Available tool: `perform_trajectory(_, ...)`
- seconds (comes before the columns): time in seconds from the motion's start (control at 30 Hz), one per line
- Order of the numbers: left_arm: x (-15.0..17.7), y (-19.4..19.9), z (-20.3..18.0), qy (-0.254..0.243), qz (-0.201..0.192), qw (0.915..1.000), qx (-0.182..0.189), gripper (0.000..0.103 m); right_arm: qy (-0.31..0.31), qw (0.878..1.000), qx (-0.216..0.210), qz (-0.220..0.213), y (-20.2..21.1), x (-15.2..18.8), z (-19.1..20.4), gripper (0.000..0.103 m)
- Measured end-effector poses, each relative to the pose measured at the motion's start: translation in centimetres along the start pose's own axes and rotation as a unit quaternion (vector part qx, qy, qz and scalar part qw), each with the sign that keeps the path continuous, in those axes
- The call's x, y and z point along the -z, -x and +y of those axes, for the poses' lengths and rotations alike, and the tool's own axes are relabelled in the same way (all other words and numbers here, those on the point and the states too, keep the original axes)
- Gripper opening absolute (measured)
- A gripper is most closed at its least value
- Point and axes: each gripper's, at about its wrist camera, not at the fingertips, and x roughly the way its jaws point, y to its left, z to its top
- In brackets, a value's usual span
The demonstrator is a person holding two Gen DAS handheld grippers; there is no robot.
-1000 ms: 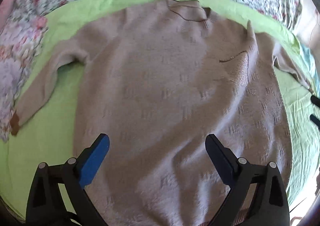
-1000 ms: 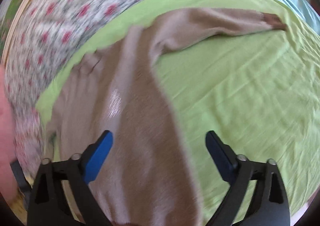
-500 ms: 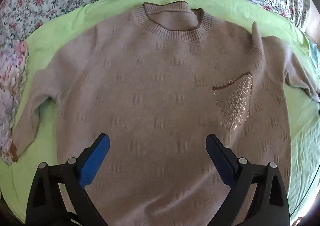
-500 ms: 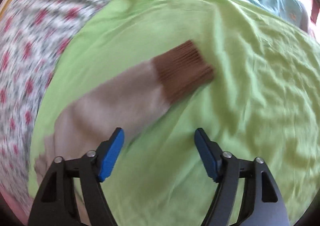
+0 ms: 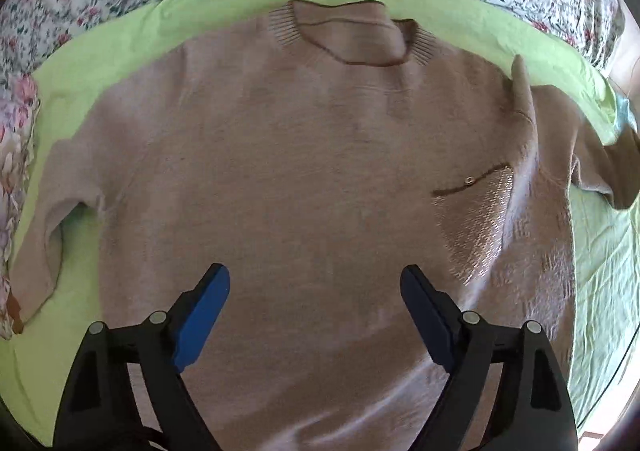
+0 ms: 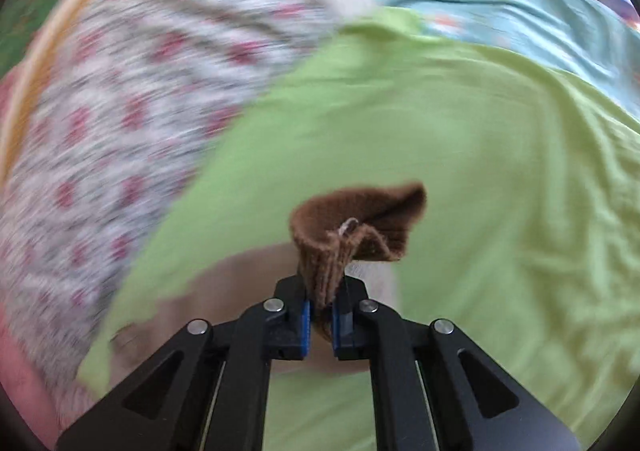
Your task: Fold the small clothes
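**Right gripper pinches sweater cuff**

Beige sweater (image 5: 304, 179) lies flat, front up, on green sheet (image 5: 132, 31), filling the frame centre. Left gripper (image 5: 314, 291) hovers over its lower body, fingers spread but closing, nothing between them. Right gripper (image 6: 320, 315) fingers pressed together on brown cuff (image 6: 340, 247), lower centre, sleeve lifted off sheet.

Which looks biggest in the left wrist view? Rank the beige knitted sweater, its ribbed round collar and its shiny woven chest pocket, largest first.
1. Beige knitted sweater, filling most of the view.
2. Ribbed round collar.
3. Shiny woven chest pocket.

The collar and pocket look close in size; the pocket lies nearer the camera, so that order is unsure.
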Motion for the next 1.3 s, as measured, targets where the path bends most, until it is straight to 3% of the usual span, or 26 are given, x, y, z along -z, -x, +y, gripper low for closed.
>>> perform_trajectory(0.1, 0.9, 1.0, 3.0, 0.012, -0.007, 0.9998, 0.011, 0.087, 0.047, 0.996, -0.074, 0.025, -0.8, 2.6, 6.8, 0.008)
perform_trajectory(0.17, 1.8, 1.7, 5.0, 0.021, -0.011, 0.9996, 0.017, 0.087, 0.066, 0.986, -0.141, 0.059, -2.2, 5.3, 12.0, 0.008)
perform_trajectory(0.3, 3.2, 2.7, 8.5, 0.047, -0.016, 0.9983, 0.032, 0.087, 0.09, 0.966, -0.204, 0.13, -5.8, 11.2, 19.9, 0.008)
perform_trajectory(0.5, 4.9, 3.6, 13.0, 0.078, -0.024, 0.9951, 0.057, 0.087, 0.126, 0.932, -0.244, 0.235, -11.8, 20.9, 28.5, 0.008)
perform_trajectory(0.63, 5.1, 2.6, 14.4, 0.093, -0.02, 0.9925, 0.077, 0.087, 0.177, 0.913, -0.23, 0.286, -15.3, 27.0, 32.4, 0.012)
perform_trajectory(0.73, 4.3, 1.0, 14.6, 0.105, -0.014, 0.9901, 0.091, 0.088, 0.189, 0.913, -0.193, 0.304, -16.5, 28.9, 32.8, 0.021)
perform_trajectory(0.8, 3.4, -0.5, 14.3, 0.112, -0.005, 0.9884, 0.103, 0.088, 0.155, 0.913, -0.205, 0.317, -16.6, 28.4, 31.9, 0.044)
perform_trajectory(0.83, 2.9, -1.4, 14.0, 0.113, -0.001, 0.9881, 0.105, 0.088, 0.139, 0.914, -0.212, 0.316, -16.3, 27.9, 31.4, 0.049)
perform_trajectory(1.0, -0.6, -5.7, 12.4, 0.124, 0.015, 0.9871, 0.099, 0.09, 0.11, 0.935, -0.205, 0.266, -13.3, 23.8, 28.0, 0.05)
perform_trajectory(1.13, -2.5, -6.5, 11.6, 0.124, -0.013, 0.9874, 0.097, 0.09, 0.093, 0.956, -0.182, 0.211, -9.7, 20.1, 24.4, 0.05)
perform_trajectory(1.2, -3.0, -6.0, 10.9, 0.115, -0.038, 0.9864, 0.112, 0.08, 0.08, 0.963, -0.17, 0.192, -8.5, 18.8, 22.5, 0.05)
perform_trajectory(1.23, -3.2, -6.0, 10.5, 0.105, -0.041, 0.9871, 0.113, 0.063, 0.066, 0.968, -0.162, 0.181, -7.9, 18.2, 21.1, 0.05)
perform_trajectory(1.3, -3.4, -6.0, 10.0, 0.09, -0.038, 0.989, 0.111, 0.017, 0.047, 0.973, -0.149, 0.171, -7.2, 17.2, 19.3, 0.05)
